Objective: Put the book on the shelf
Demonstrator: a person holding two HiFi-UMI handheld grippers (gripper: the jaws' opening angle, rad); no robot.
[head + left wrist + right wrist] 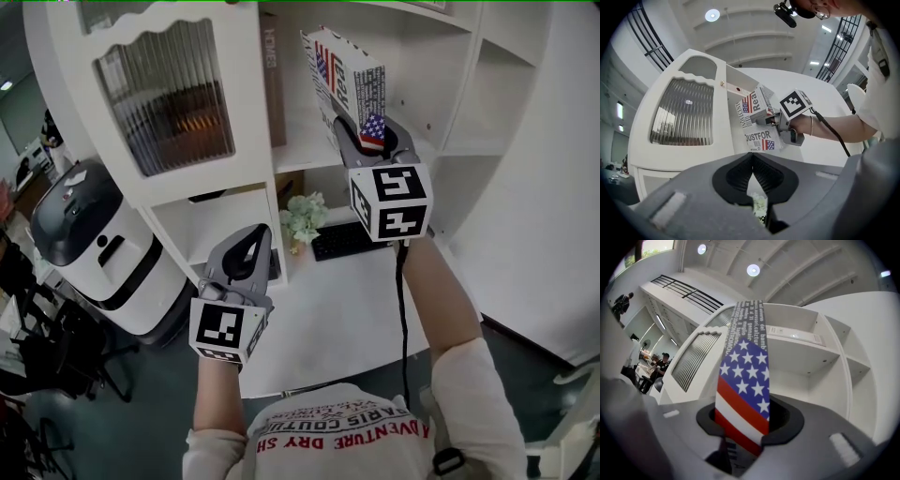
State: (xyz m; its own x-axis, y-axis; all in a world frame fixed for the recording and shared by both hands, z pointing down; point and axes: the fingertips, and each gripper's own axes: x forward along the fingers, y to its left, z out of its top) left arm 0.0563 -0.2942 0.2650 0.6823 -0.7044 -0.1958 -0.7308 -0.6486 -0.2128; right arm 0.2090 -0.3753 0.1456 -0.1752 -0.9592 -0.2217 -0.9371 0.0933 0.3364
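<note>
Book [345, 80] is clamped at its lower end by right gripper [373, 139] and held upright just ahead of it, at the shelf [302, 153] opening. Left gripper [246, 251] is closed, empty. Risk: gripped at one end only, the book could be twisted loose by a knock on the shelf edge.

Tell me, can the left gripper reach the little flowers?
Probably yes: the left gripper hangs empty near the flowers, with nothing between them, though its shut jaws would need opening.

Grey left gripper [256, 236], grey right gripper [373, 133], marker cubes [391, 202], black cable [403, 309], white red-lettered T-shirt [337, 433]
</note>
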